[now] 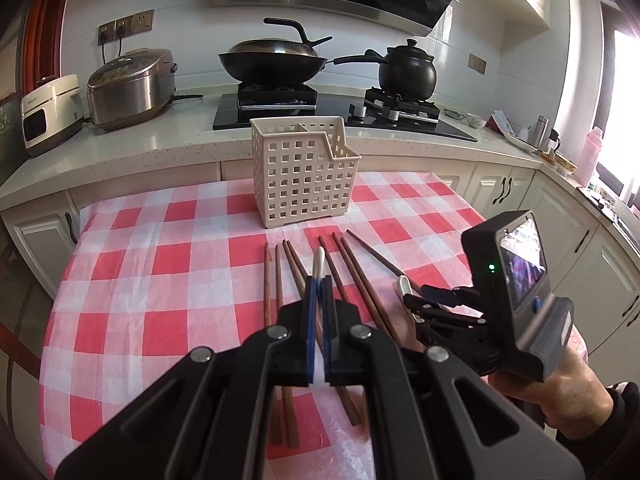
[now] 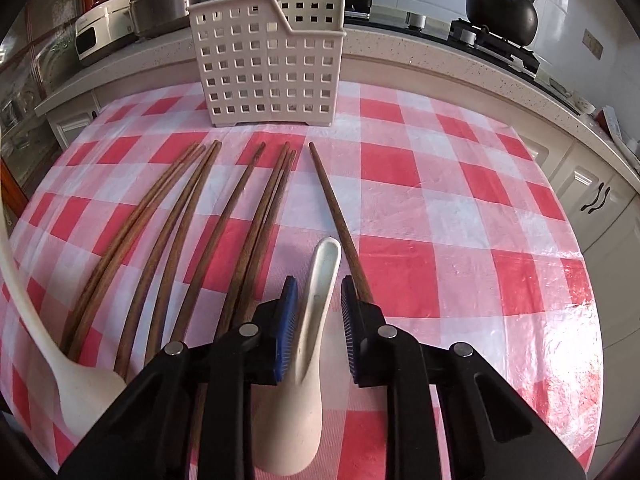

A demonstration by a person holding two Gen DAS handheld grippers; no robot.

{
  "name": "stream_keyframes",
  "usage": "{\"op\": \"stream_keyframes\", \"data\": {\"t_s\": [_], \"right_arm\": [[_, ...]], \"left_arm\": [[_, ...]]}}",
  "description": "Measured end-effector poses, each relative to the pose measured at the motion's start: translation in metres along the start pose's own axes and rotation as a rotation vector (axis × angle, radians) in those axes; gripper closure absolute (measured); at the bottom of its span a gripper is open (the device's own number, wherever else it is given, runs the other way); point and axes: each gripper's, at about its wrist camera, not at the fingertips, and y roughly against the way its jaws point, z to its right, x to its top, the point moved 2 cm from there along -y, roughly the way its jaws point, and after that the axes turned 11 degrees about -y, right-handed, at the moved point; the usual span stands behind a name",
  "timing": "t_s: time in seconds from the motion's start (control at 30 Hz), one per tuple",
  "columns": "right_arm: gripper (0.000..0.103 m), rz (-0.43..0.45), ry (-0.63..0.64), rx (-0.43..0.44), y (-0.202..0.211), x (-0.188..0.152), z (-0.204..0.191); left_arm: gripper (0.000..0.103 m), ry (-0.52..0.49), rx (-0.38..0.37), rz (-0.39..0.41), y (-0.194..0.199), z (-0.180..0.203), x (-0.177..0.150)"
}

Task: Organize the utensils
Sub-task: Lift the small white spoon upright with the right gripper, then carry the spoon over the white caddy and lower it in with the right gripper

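A cream perforated utensil caddy (image 1: 304, 172) stands on the red-and-white checked tablecloth (image 1: 160, 264), also in the right wrist view (image 2: 272, 64). Several brown wooden chopsticks (image 1: 352, 276) lie in front of it (image 2: 224, 220). My left gripper (image 1: 319, 280) is shut on a white spoon (image 1: 319, 258), held above the chopsticks; that spoon shows at the left edge of the right wrist view (image 2: 52, 360). My right gripper (image 2: 318, 284) is open around the handle of a second white spoon (image 2: 316, 300) lying on the cloth, seen in the left wrist view too (image 1: 403, 286).
Behind the table runs a counter (image 1: 160, 148) with two rice cookers (image 1: 128, 88), a wok (image 1: 272, 64) and a black pot (image 1: 408, 70) on the stove. Cabinets (image 1: 520, 200) stand to the right.
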Motion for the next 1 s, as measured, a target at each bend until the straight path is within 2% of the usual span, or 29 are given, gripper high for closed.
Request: {"op": "stream_keyframes", "data": {"t_s": [0.17,0.43,0.77,1.0], "right_arm": [[0.084,-0.02,0.007,-0.012,-0.014,0.001,-0.003],[0.087,0.011,0.015,-0.003,-0.011,0.004,-0.006],[0.087,0.163,0.012,0.071,0.073,0.01,0.004],[0.087,0.246,0.023,0.113,0.117,0.026,0.006]], "left_arm": [[0.1,0.002,-0.005,-0.003,-0.004,-0.003,0.0],[0.1,0.0,-0.01,-0.006,-0.007,-0.005,0.002],[0.1,-0.015,0.023,0.025,0.011,-0.002,0.015],[0.1,-0.046,0.06,0.044,0.023,0.003,0.031]]}}
